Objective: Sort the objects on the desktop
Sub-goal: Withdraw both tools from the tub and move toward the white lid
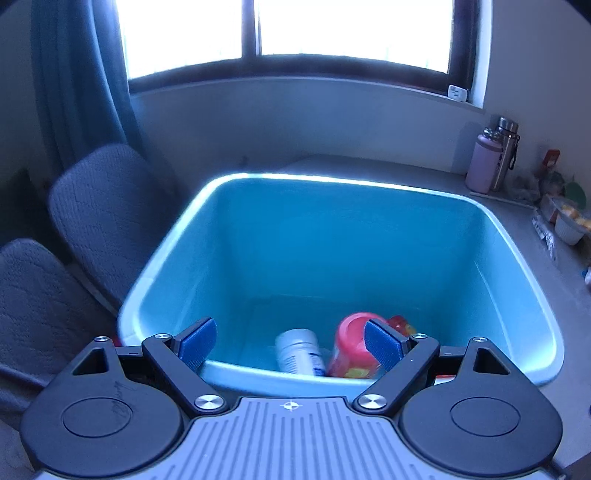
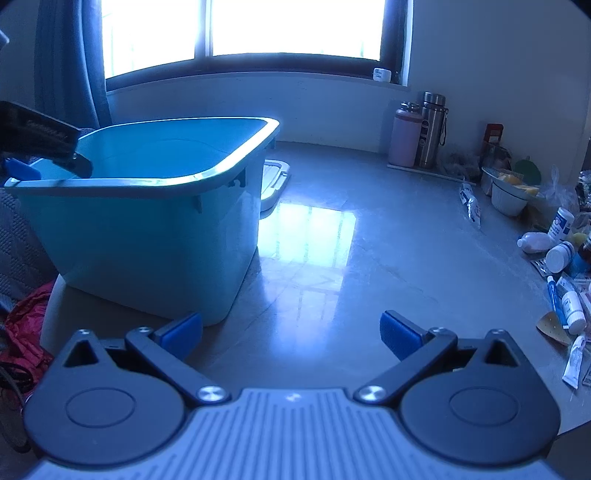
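Left gripper (image 1: 290, 345) agape over deep teal bin (image 1: 388, 229).

Backlight from the overexposed window (image 1: 284, 29) at upper centre leaves both fisheye views dim and blue-tinted, with glare on the table (image 2: 314, 236), motion-blurred foreground objects and dark, curved edges.

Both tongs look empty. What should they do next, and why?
Probably move the right tongs, open and empty, toward the small bottles at the table's right edge. The blue bin already holds a white bottle and a red one.
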`<state>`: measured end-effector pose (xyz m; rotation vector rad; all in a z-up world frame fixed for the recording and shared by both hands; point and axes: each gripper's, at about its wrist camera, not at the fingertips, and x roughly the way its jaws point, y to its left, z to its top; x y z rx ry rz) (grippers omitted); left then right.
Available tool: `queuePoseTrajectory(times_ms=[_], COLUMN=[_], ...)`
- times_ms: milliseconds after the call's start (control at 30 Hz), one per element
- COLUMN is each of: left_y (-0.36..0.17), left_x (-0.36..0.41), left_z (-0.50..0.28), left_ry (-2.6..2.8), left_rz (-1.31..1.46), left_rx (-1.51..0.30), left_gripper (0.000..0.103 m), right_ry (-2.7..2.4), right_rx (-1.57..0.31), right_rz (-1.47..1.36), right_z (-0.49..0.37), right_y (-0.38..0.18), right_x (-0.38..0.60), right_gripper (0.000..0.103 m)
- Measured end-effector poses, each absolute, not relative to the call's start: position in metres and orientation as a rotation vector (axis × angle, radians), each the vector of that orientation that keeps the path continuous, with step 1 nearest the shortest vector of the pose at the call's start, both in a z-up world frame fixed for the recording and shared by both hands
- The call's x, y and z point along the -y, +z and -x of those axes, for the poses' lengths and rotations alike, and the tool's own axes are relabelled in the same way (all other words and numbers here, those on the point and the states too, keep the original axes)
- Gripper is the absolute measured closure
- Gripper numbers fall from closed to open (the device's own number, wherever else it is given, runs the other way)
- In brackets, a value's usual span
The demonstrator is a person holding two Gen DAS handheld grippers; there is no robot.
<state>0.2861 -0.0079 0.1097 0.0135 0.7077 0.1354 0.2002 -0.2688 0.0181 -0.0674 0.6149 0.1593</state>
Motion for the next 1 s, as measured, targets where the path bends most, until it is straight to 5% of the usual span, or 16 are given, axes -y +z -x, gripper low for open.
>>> queuePoseTrajectory(times_ms=[500, 1000], left_y=[0.140, 0.082], left_x=[0.003, -0.054], left_z=[-0.238, -0.179], left_ry=[0.165, 0.250], left_rz=[-0.049, 0.027], left_rx=[-0.675, -0.862], left_gripper=[0.014, 0.014], right_ry=[0.177, 0.151], right_rx=[-0.613, -0.627], right_rz=[0.064, 0.053], right_z=[-0.192, -0.180], right_y=[0.021, 0.023], right_x=[0.260, 0.250], right_gripper=[0.000, 0.000])
